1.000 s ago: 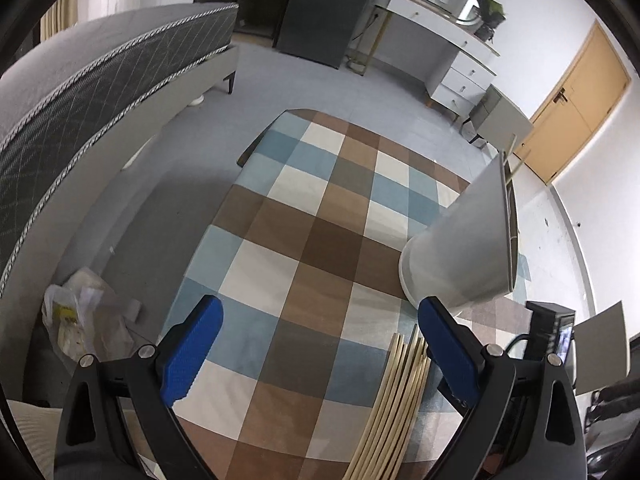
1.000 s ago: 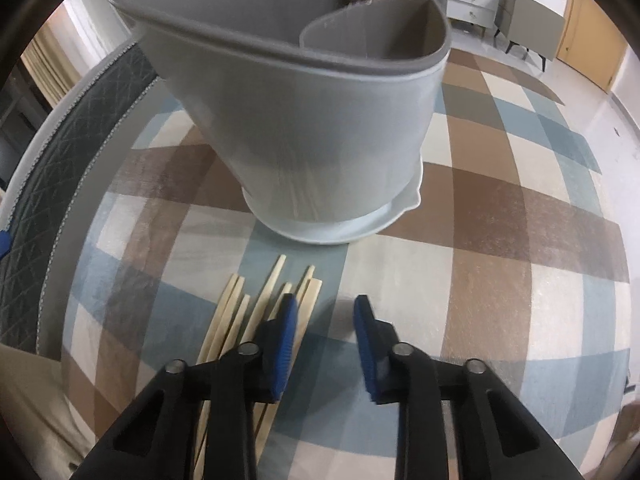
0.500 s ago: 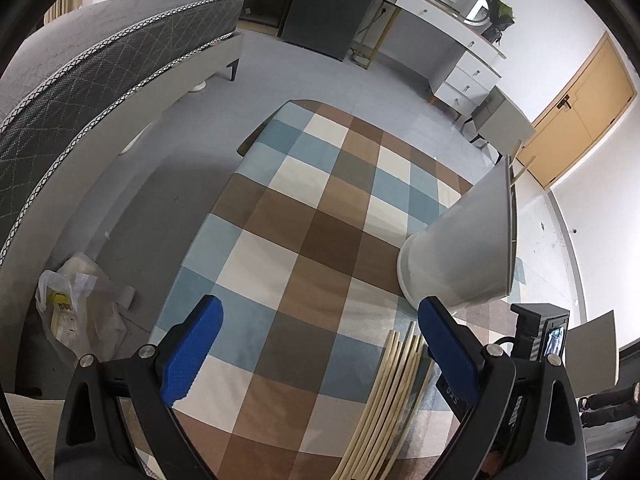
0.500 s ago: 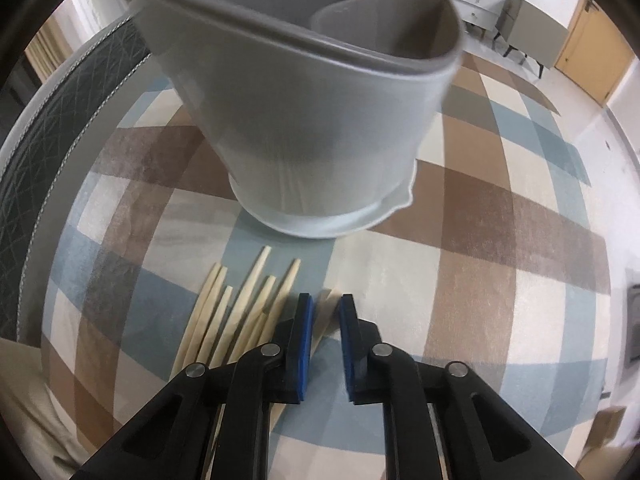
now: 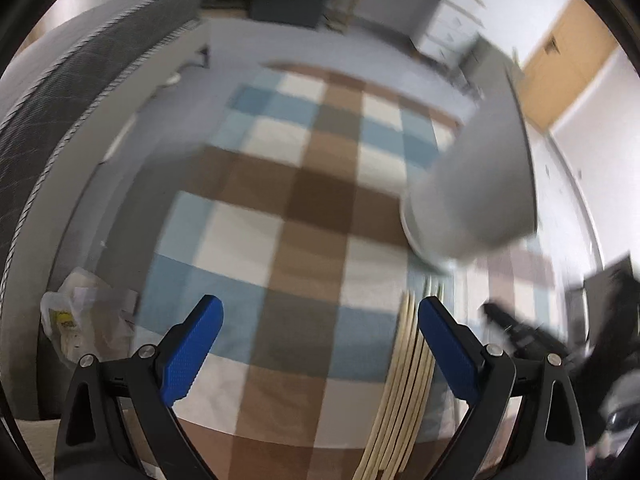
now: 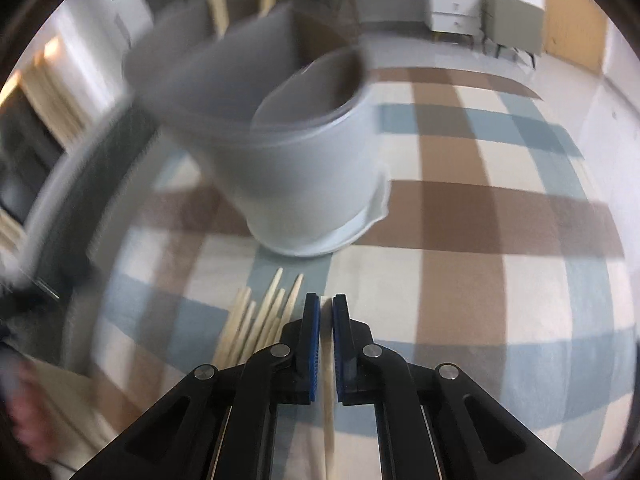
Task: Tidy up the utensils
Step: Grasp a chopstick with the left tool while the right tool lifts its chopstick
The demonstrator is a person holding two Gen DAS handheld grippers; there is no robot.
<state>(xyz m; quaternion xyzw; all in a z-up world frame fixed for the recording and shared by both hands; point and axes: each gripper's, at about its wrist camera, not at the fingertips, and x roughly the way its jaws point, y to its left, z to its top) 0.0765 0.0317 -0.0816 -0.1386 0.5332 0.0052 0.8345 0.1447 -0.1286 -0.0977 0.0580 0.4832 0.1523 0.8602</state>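
Right tongs [image 6: 326,308] angled down, clamping one chopstick [image 6: 328,408]

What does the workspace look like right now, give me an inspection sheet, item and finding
Surface: checked cloth on the table.
Job's things: grey holder upright, two sticks in it; loose chopsticks lying in front of it.
Clutter: plastic bag on the floor.
Grippers: left gripper open, empty; right gripper shut on one chopstick.
Cables: nothing seen.
Surroundings: bed, white drawers, wooden door.
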